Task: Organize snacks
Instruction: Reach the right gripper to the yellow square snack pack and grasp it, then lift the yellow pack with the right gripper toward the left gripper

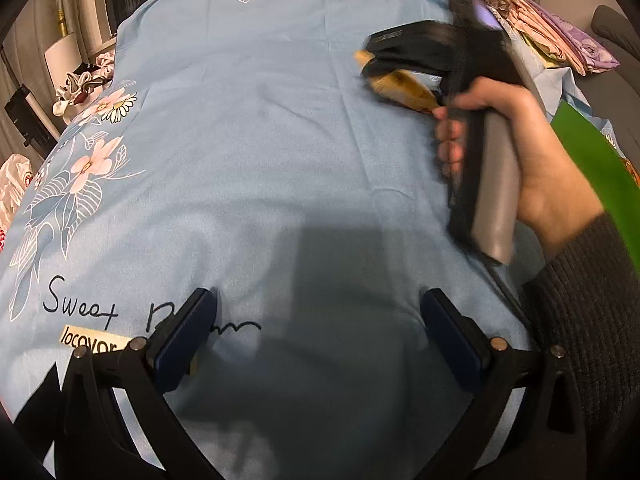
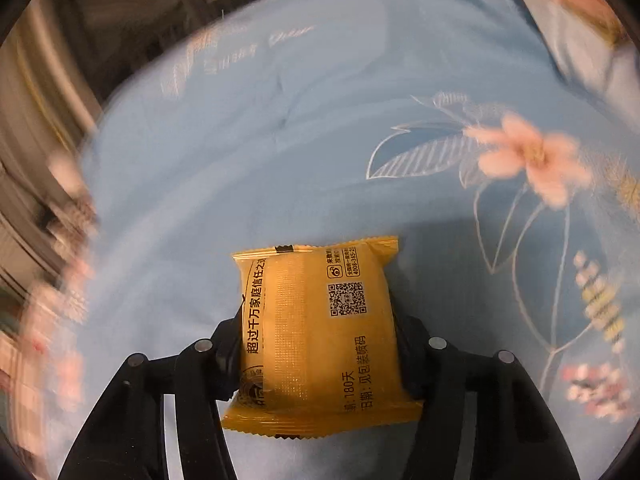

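My right gripper (image 2: 318, 340) is shut on a yellow snack packet (image 2: 316, 340) with a QR code and black print, held above the blue bedsheet (image 2: 260, 140). In the left wrist view the same gripper (image 1: 372, 64) shows at the upper right, in a bare hand, with the yellow packet (image 1: 404, 90) between its fingers. My left gripper (image 1: 318, 312) is open and empty, low over the near part of the sheet, its blue pads (image 1: 188, 340) wide apart.
A light blue sheet (image 1: 260, 140) with flower prints and "Sweet Dream" script covers the surface. A label strip (image 1: 94, 344) lies by my left finger. A green item (image 1: 592, 172) and folded fabrics (image 1: 560, 36) sit at the right. Clutter (image 1: 84, 84) lies left.
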